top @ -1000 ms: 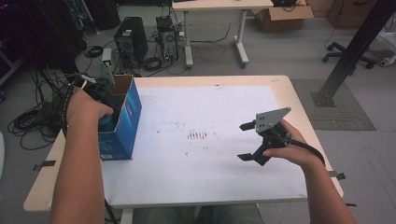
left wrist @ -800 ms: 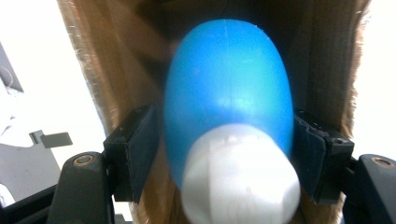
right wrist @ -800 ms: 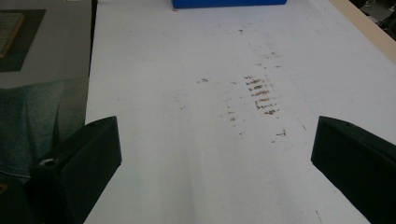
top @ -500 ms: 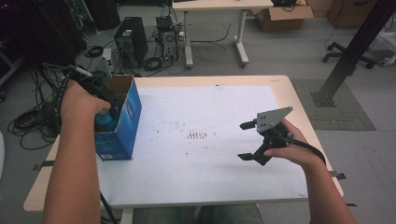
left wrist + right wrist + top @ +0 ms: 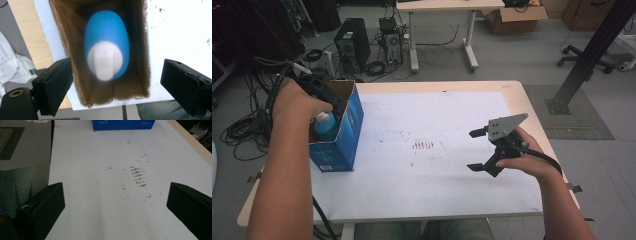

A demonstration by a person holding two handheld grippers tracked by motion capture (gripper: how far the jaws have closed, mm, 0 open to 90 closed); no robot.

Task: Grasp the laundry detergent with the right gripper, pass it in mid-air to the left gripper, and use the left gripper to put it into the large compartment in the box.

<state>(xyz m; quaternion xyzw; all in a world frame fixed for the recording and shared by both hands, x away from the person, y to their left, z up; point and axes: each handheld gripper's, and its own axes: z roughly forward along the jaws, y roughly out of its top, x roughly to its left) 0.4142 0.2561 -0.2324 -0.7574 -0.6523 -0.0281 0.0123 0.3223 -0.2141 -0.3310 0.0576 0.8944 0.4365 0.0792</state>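
One blue bottle point(image 5: 106, 48) stands inside the blue carton point(image 5: 343, 135), left gripper point(image 5: 117, 87) jaws wide above it, ungrasped; right gripper point(image 5: 478, 150) idle, wide, over counter point(image 5: 437, 190).

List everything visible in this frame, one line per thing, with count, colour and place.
Box: 1, blue, open-topped, left side of the table.
Bottle: 1, blue with a white cap, upright inside the box.
Table: 1, pale wood rim, white top with dark smudges mid-table.
Computer tower: 1, black, on the floor beyond the table.
Cardboard carton: 1, brown, on the floor at the far desk.
Left gripper: 1, black, open, above the box's mouth.
Right gripper: 1, black, open, above the table's right side.
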